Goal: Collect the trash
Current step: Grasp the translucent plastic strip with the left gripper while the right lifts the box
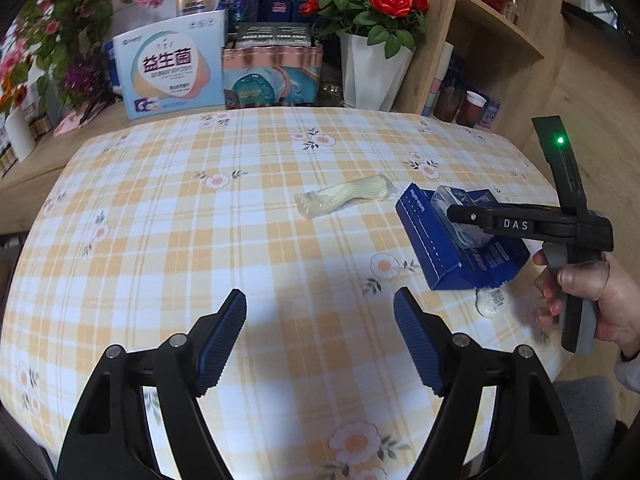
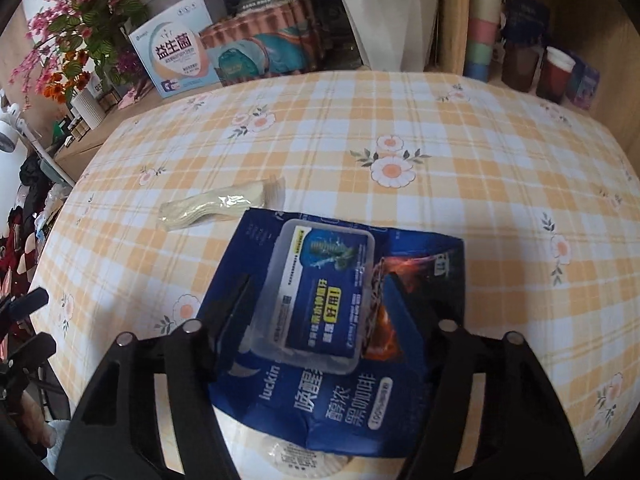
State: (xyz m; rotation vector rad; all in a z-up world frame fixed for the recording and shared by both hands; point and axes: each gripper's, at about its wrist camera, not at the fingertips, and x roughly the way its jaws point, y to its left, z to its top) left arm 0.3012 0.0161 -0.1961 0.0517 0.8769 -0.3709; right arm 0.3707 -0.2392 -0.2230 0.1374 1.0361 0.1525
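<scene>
A blue coffee carton (image 2: pixel 340 400) lies flattened on the checked tablecloth (image 2: pixel 400 120), with a clear plastic box (image 2: pixel 324 296) resting on top of it. My right gripper (image 2: pixel 316 280) straddles the clear box; a narrow strip of carton still shows beside the right pad, so it is open. From the left wrist view the right gripper (image 1: pixel 460 216) hovers over the carton (image 1: pixel 440 252), held by a hand (image 1: pixel 580 288). A clear packet of cream plastic cutlery (image 1: pixel 344 198) lies just left of the carton. My left gripper (image 1: pixel 320 308) is open and empty above bare cloth.
A round white lid (image 2: pixel 300 460) peeks out from under the carton's near edge. Product boxes (image 1: pixel 176 64), a white pot of red roses (image 1: pixel 372 72) and pink flowers (image 1: pixel 48 40) line the far edge. A wooden shelf (image 1: pixel 500 40) with cups stands at the back right.
</scene>
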